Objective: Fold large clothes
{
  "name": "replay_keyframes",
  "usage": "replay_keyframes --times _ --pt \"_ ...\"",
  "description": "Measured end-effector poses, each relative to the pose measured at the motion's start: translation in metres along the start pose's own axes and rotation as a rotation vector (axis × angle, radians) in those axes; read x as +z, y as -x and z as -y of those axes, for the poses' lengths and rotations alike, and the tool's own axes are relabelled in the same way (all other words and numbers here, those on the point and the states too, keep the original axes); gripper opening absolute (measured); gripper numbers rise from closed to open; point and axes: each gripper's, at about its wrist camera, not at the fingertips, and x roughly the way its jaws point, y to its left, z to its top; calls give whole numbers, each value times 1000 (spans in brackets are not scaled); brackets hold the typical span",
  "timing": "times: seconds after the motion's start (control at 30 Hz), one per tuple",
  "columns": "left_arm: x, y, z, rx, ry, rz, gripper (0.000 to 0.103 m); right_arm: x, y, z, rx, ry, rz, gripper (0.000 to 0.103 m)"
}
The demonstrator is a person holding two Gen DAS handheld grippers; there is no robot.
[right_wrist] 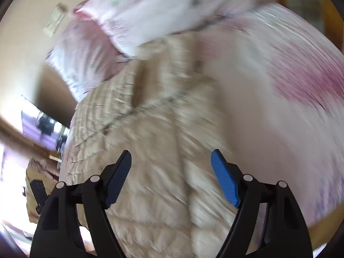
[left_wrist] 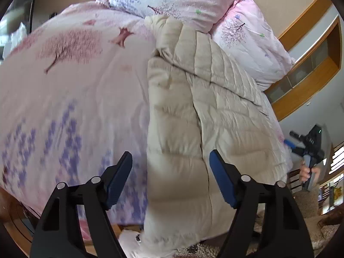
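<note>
Left wrist view: a cream quilted jacket lies folded lengthwise on a pink floral bedcover, running from centre top to bottom of the frame. The left gripper is spread wide above the jacket's lower part, pinching nothing. Pillows sit at upper right. The right gripper shows at the right edge; in its own blurred view, the right gripper is likewise spread, empty, over the jacket.
</note>
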Motion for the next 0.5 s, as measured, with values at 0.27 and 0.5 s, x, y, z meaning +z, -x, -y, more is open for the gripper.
replay_keyframes --times 0.27,0.5 --pt "-36 11 2 -100 28 -9 61 -46 9 64 32 -110 -112 74" --pt "-66 21 1 -152 58 -10 60 -80 25 73 135 -115 -154 65"
